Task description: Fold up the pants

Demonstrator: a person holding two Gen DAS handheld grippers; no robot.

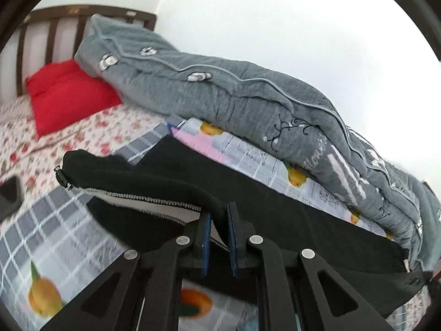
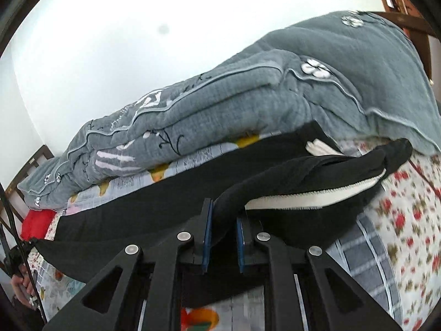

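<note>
The black pants (image 1: 248,193) lie stretched along the bed, with a white zigzag-trimmed lining showing at a lifted edge (image 1: 143,198). My left gripper (image 1: 219,220) is shut on a fold of that black fabric and holds it above the sheet. In the right wrist view the pants (image 2: 165,201) run leftward across the bed, with the same white lining (image 2: 317,195) exposed. My right gripper (image 2: 224,220) is shut on a raised fold of the pants.
A bulky grey quilt (image 1: 248,88) lies along the far side of the bed, right behind the pants; it also shows in the right wrist view (image 2: 248,96). A red pillow (image 1: 69,93) sits by the wooden headboard (image 1: 55,24). The sheet is checked and fruit-printed (image 1: 41,242).
</note>
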